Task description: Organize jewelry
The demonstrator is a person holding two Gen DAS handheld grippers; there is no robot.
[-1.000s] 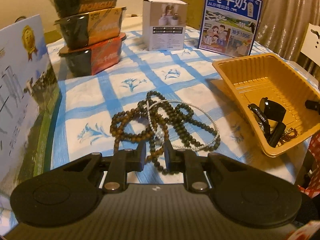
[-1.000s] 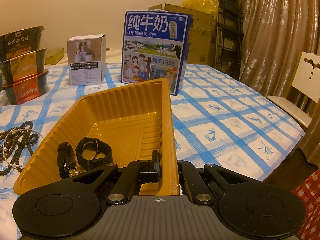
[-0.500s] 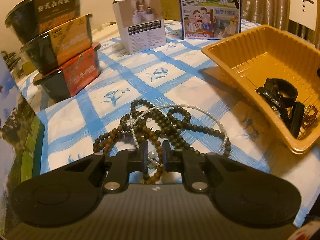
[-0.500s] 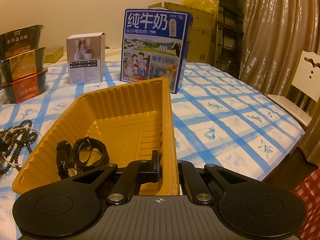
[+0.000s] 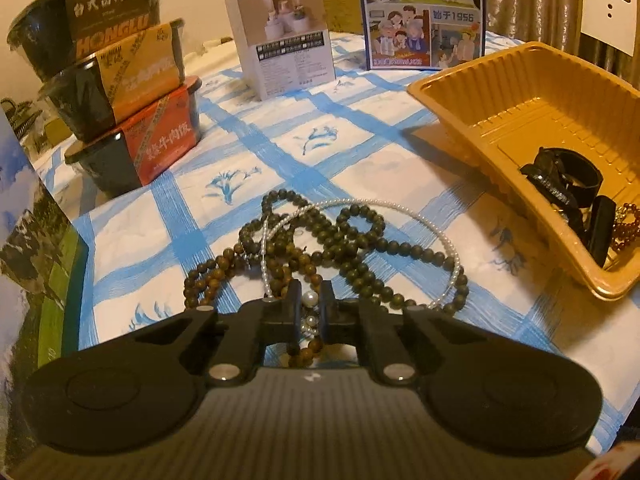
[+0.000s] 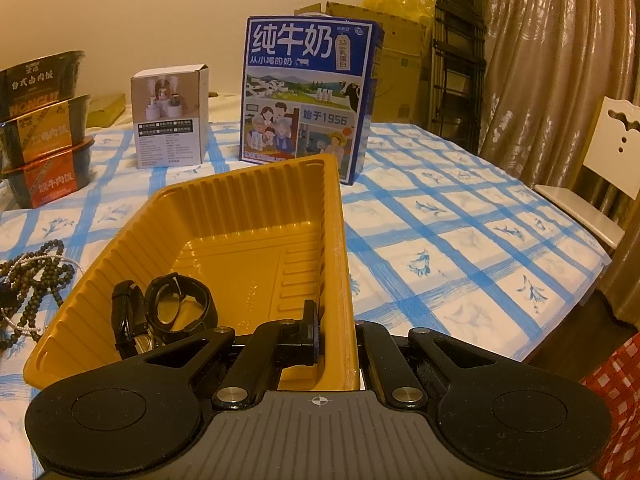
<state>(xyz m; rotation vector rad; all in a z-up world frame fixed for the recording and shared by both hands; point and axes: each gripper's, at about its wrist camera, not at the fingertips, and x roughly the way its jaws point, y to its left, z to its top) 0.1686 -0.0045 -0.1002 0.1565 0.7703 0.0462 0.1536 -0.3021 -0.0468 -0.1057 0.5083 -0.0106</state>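
A tangle of dark wooden bead strands (image 5: 352, 240) and a thin white pearl necklace (image 5: 420, 216) lies on the blue-checked tablecloth. My left gripper (image 5: 310, 306) sits over the near end of the tangle, its jaws closed down on the pearl necklace's large beads. The orange tray (image 5: 452, 108) to the right holds black watches (image 5: 560, 178) and a reddish bead bracelet (image 5: 626, 224). My right gripper (image 6: 334, 330) is shut on the tray's near right wall (image 6: 340, 272); the watches (image 6: 176, 308) lie inside on the left.
Three stacked food bowls (image 5: 120, 92) stand at the back left, a white box (image 5: 286, 36) and a blue milk carton (image 5: 420, 12) behind. A printed card (image 5: 24, 216) stands at the far left. A white chair (image 6: 608, 168) is beyond the table's right edge.
My left gripper has moved down and forward onto the bead tangle and its jaws have closed on the pearl necklace. The right gripper and tray have stayed put.
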